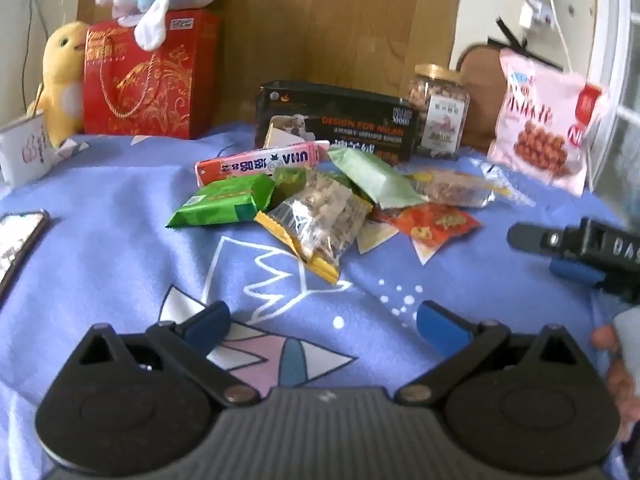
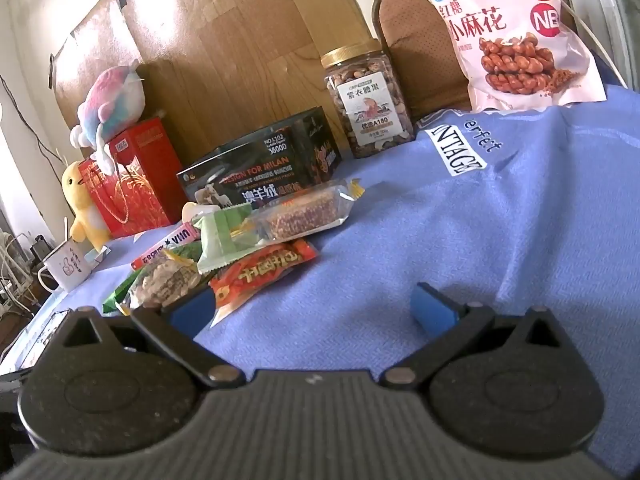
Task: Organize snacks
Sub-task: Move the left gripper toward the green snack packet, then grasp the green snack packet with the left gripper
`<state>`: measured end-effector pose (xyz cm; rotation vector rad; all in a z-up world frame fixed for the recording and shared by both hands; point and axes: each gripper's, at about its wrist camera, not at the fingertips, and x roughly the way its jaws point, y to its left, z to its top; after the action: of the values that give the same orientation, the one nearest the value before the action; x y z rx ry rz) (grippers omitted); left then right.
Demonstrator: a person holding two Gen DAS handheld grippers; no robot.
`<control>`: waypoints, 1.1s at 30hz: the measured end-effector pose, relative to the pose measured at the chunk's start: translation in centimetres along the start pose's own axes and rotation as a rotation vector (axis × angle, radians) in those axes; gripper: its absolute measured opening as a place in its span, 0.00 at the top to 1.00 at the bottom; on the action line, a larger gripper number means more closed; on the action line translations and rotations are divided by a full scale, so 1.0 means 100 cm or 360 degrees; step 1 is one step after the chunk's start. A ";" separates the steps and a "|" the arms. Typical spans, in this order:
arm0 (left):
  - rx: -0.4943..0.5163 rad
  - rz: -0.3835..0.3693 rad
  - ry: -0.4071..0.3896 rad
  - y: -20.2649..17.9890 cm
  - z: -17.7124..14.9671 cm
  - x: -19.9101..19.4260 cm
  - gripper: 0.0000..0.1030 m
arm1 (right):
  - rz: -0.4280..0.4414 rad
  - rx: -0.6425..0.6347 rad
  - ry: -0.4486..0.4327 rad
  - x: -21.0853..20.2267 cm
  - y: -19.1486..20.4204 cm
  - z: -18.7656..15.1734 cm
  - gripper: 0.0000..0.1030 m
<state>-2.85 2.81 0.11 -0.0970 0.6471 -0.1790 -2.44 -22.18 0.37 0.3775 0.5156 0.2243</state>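
A heap of small snack packets lies on the blue cloth: a green packet (image 1: 224, 200), a clear nut bar (image 1: 320, 216), a pale green packet (image 1: 376, 180), a red packet (image 1: 436, 220) and a pink strip box (image 1: 256, 162). My left gripper (image 1: 324, 324) is open and empty, a short way in front of the heap. My right gripper (image 2: 312, 312) is open and empty; its left finger is beside the red packet (image 2: 260, 272). It also shows at the right of the left wrist view (image 1: 560, 248).
At the back stand a black box (image 1: 340, 120), a nut jar (image 1: 440, 112), a pink bag of twists (image 1: 544, 120), a red gift bag (image 1: 148, 80) with plush toys, and a white mug (image 1: 24, 152). A phone (image 1: 16, 244) lies at the left.
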 end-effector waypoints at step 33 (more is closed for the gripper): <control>-0.0751 -0.0405 0.0180 0.132 0.061 0.050 0.47 | 0.0714 -0.0383 0.0682 0.132 0.129 0.027 0.72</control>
<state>6.55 15.01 0.11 -0.6287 0.7802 -0.2759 8.71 -7.29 2.05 0.2035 0.8119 0.8056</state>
